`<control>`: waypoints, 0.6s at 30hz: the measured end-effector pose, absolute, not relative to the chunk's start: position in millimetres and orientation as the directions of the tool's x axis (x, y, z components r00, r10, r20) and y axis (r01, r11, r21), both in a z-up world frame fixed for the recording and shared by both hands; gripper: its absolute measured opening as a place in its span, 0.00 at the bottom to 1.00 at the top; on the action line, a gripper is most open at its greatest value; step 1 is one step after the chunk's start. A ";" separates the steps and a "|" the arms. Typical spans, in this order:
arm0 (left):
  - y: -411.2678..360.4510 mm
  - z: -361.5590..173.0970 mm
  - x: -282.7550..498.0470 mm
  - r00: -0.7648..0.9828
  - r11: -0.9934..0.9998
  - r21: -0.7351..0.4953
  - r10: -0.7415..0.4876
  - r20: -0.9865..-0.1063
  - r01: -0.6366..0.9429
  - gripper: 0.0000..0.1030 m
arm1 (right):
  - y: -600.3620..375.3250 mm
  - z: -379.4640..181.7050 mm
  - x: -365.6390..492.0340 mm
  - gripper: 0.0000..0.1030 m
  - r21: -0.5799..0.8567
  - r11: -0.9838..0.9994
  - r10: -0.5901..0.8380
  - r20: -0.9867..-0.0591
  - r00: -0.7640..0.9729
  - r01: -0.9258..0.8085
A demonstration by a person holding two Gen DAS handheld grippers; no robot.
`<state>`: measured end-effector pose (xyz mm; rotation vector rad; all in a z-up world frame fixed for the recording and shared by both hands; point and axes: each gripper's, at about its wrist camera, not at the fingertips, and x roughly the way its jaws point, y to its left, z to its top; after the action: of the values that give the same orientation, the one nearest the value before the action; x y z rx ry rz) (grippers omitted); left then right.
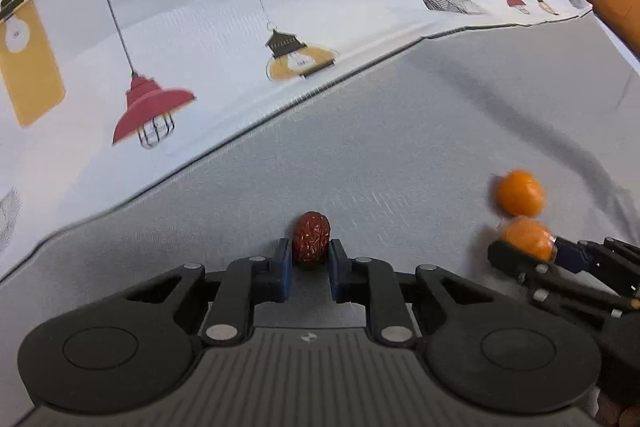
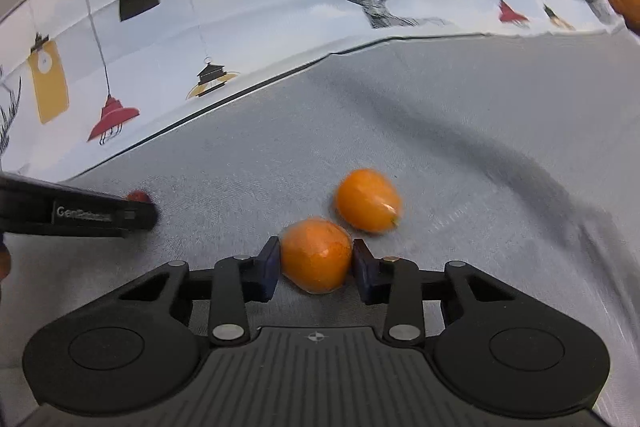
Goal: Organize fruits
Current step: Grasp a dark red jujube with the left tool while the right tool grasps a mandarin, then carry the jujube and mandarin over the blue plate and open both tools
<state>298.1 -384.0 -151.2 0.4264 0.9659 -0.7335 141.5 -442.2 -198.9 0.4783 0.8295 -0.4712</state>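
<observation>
My left claw (image 1: 310, 259) pinches a wrinkled dark-red dried jujube (image 1: 311, 241) on the grey cloth (image 1: 400, 147); my right claw (image 2: 314, 261) squeezes a small, soft, slippery orange kumquat (image 2: 316, 255) across its middle.

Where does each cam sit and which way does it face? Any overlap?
Left wrist: on the left tongs, looking forward and down at a red date clamped between them on grey cloth.
Right wrist: on the right tongs, looking down at an orange fruit they grip.
Shared: both fruits, second orange, each other's tongs, patterned cloth.
</observation>
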 end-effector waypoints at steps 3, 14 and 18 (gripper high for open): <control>-364.5 -132.7 275.9 0.378 0.684 0.023 -0.374 -0.847 0.729 0.20 | -443.1 -180.6 121.0 0.38 0.267 0.766 -0.199 -0.766 0.611 0.585; -227.4 -29.1 163.5 0.442 0.775 -0.025 -0.387 -0.809 0.632 0.20 | -388.1 -75.3 4.4 0.38 0.314 0.802 -0.197 -0.664 0.721 0.509; -171.8 -2.5 116.6 0.421 0.798 -0.056 -0.374 -0.826 0.600 0.20 | -349.6 -42.5 -31.0 0.38 0.309 0.852 -0.134 -0.653 0.746 0.423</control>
<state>116.6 -171.8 -2.5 0.2641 0.9570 -0.6189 -31.0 -349.6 -42.5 0.4640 0.6642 -0.3170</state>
